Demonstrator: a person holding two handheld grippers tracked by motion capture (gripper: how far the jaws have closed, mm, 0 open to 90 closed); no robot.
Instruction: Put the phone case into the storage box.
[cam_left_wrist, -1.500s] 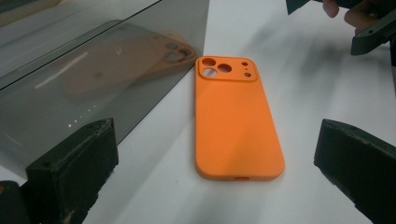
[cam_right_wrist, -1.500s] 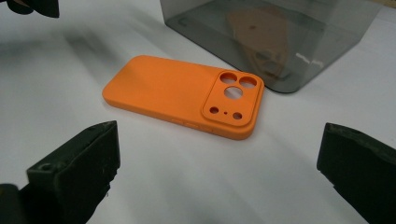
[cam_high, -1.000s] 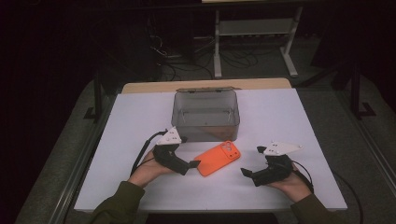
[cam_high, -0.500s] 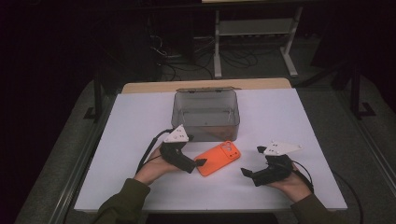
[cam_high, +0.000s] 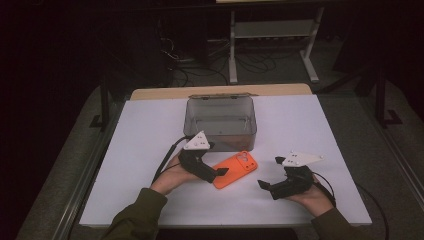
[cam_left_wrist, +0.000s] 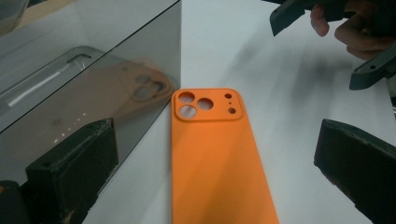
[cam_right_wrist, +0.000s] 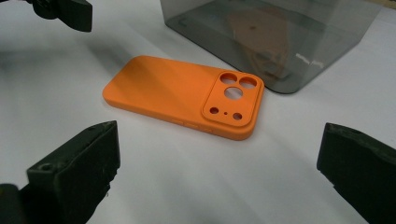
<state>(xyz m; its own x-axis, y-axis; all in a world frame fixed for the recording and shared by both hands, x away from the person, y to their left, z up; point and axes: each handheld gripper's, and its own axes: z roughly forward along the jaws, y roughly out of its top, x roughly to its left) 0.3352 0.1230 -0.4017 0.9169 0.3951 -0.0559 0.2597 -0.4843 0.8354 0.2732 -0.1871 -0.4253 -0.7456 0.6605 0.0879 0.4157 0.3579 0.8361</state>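
Observation:
An orange phone case (cam_high: 235, 169) lies flat on the white table, camera cut-outs toward the box. In the left gripper view the case (cam_left_wrist: 212, 154) runs up between the jaws. My left gripper (cam_high: 216, 161) is open, its jaws standing either side of the case's near end without closing on it. In its own view the left gripper (cam_left_wrist: 215, 161) has one jaw beside the box wall. My right gripper (cam_high: 268, 173) is open to the right of the case, apart from it. The right gripper (cam_right_wrist: 217, 163) faces the case (cam_right_wrist: 182, 95) with nothing between its jaws.
A grey translucent plastic box (cam_high: 220, 101) stands open-topped just behind the case, close to the left jaw (cam_left_wrist: 93, 88) (cam_right_wrist: 289, 42). White table (cam_high: 320, 130) has free room on both sides. A shelf frame (cam_high: 270, 35) and cables sit on the floor beyond.
My left gripper has slid right and forward, so its jaws now reach around the case's near end. The case and the right gripper have stayed put.

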